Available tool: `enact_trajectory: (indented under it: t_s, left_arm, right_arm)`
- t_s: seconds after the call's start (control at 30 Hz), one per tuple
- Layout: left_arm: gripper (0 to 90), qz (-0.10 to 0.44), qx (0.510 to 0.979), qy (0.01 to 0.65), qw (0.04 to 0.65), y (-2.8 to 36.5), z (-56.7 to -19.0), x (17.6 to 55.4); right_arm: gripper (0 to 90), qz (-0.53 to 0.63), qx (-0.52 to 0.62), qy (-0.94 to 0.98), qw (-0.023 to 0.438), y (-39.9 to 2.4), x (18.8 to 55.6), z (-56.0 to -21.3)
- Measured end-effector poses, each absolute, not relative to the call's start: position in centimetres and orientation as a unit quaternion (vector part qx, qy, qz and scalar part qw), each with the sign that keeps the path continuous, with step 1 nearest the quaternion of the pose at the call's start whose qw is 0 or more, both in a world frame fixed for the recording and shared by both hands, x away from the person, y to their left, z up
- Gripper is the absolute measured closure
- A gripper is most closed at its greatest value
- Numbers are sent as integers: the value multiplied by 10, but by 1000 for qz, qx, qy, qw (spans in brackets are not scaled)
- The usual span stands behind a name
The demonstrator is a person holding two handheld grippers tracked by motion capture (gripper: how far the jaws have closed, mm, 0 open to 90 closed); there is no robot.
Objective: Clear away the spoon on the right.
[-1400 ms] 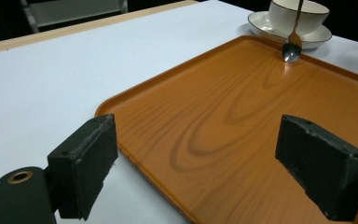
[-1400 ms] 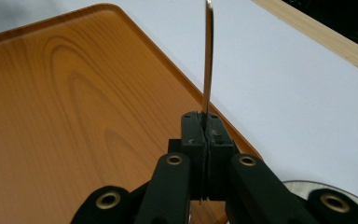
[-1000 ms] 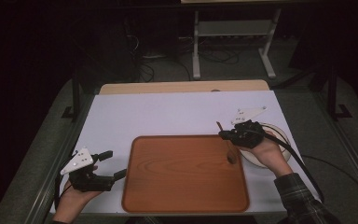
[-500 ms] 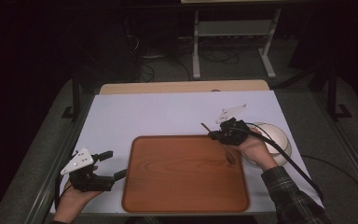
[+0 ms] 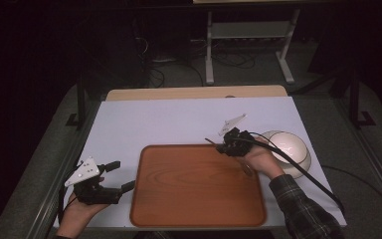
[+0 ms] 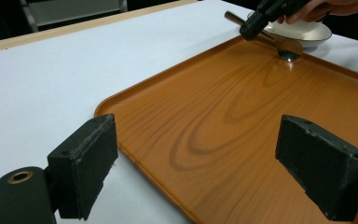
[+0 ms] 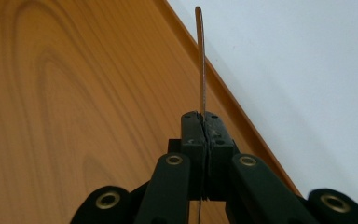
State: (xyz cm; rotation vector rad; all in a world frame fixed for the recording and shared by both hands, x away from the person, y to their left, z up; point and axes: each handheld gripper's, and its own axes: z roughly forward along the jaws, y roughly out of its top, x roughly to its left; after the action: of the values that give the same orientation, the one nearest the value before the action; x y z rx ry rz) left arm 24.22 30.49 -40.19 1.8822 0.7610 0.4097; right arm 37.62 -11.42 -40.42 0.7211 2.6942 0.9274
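1. At the lower left of the high view, the left gripper (image 5: 118, 176) lies in a hand (image 5: 77, 214) on the white table cover (image 5: 169, 119), just off the left edge of the wooden tray (image 5: 194, 191). Its jaws stand wide apart with nothing between them; in the left gripper view the two black pads (image 6: 81, 163) frame bare tray (image 6: 223, 121) wood and the tray's near corner.
2. The tray fills the lower middle of the high view, its long side running left to right, its surface bare apart from the spoon at its upper right corner.
3. At the right of centre in the high view, the right gripper (image 5: 227, 145) hovers over the tray's upper right corner, held by a hand (image 5: 258, 160) in a plaid sleeve (image 5: 303, 209). Its jaws are pressed together on the handle of a spoon (image 5: 214, 143).
4. In the right gripper view the spoon handle (image 7: 201, 60) shows edge-on as a thin metal strip rising from the closed jaws, above the tray rim (image 7: 223, 88); the bowl end lies behind the jaws, out of sight.
5. At the upper right of the left gripper view, the spoon's bowl (image 6: 289, 49) touches the tray near its far rim, while the right gripper (image 6: 256, 28) grips the handle higher up.
6. A white bowl (image 5: 291, 149) sits on the cover just right of the tray, partly hidden by the right hand and the trailing cable (image 5: 308, 174). What it contains cannot be made out.
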Motion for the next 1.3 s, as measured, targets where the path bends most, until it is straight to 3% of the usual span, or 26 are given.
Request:
enact_trajectory:
  t_s: [0.87, 1.03, 1.3]
  left_arm:
    - [126, 168, 782, 316, 510, 304, -402, 242]
    - [126, 168, 782, 316, 511, 304, -402, 242]
    - [125, 167, 782, 316, 511, 304, -403, 243]
  right_arm:
    - [848, 251, 231, 936, 86, -100, 378, -432]
    - [741, 254, 232, 935, 81, -101, 378, -432]
    - [362, 279, 250, 925, 67, -103, 375, -427]
